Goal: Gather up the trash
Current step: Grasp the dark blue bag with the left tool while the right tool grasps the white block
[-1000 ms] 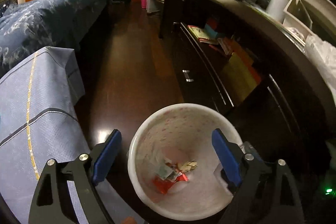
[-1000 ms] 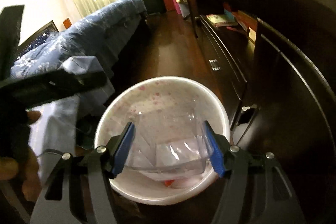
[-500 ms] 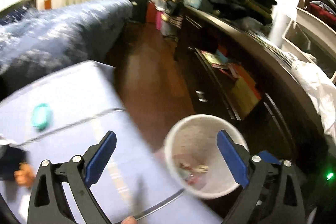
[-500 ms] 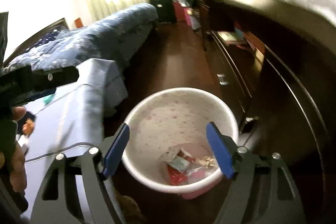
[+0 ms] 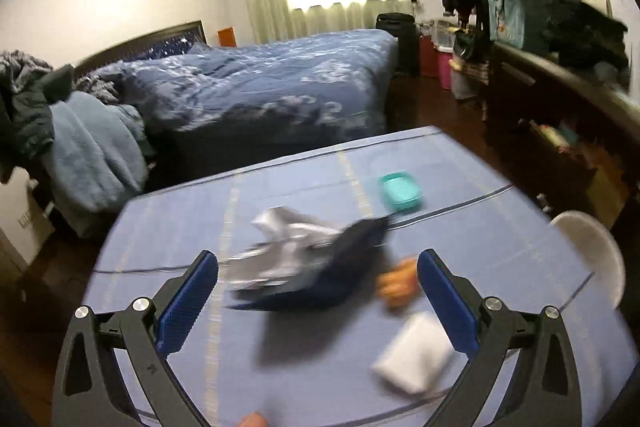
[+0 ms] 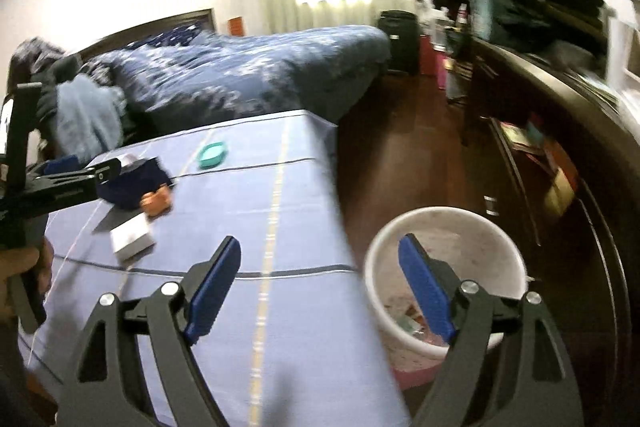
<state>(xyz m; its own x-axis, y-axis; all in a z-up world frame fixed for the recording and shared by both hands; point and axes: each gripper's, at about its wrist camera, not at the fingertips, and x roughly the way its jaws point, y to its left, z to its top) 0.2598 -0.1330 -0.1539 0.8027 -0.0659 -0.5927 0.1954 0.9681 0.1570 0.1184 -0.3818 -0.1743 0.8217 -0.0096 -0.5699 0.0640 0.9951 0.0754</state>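
Note:
My left gripper (image 5: 318,301) is open and empty above a table with a blue cloth (image 5: 480,239). Under it lie a crumpled silver wrapper (image 5: 280,239), a dark blue bag (image 5: 344,267), an orange item (image 5: 396,281) and a white packet (image 5: 416,357), all blurred. My right gripper (image 6: 320,291) is open and empty over the table's right edge. The white bin (image 6: 452,227) with wrappers inside stands on the floor by that edge, under the right finger. The left gripper's frame (image 6: 60,183) shows at the left of the right wrist view.
A teal dish (image 5: 400,191) sits at the far side of the table. A bed with a blue quilt (image 5: 260,91) lies behind. A dark cabinet (image 6: 560,155) with open shelves runs along the right. The wood floor (image 6: 404,147) lies between bed, table and cabinet.
The right gripper let the clear plastic container fall into the bin and rose. Both grippers swung left from the bin toward the table; the left one now faces the trash on the cloth.

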